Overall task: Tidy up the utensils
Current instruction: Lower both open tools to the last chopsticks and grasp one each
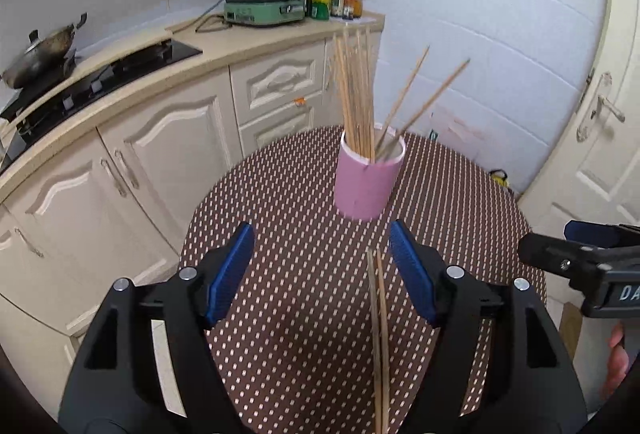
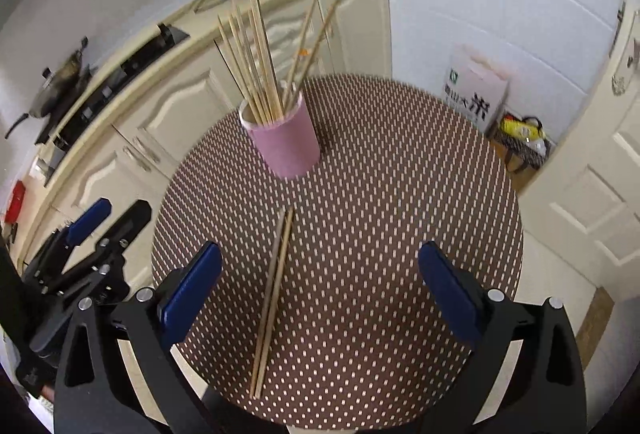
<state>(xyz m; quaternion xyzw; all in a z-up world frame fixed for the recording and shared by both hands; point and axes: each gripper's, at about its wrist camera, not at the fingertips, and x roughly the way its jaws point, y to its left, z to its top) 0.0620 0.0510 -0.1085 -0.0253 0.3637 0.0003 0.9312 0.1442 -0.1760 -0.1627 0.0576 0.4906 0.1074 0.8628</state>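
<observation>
Round and dotted brown, your table (image 2: 400, 194) carries a smooth pink cup (image 2: 286, 142) bristling with thin wooden sticks (image 2: 256, 66). Two loose sticks (image 2: 274, 298) lie flat nearby. Your left gripper (image 1: 322, 266) and right gripper (image 2: 320, 290) both gape wide, empty.

I am seeing the pink cup (image 2: 285, 142) standing upright on the dotted tabletop (image 2: 400, 234), bamboo skewers (image 2: 256, 66) fanning out of it. Nearer me than the cup, two loose skewers (image 2: 272, 302) are lying side by side, touching. My right gripper (image 2: 320, 294) is hovering with jaws spread wide, gripping nothing.
</observation>
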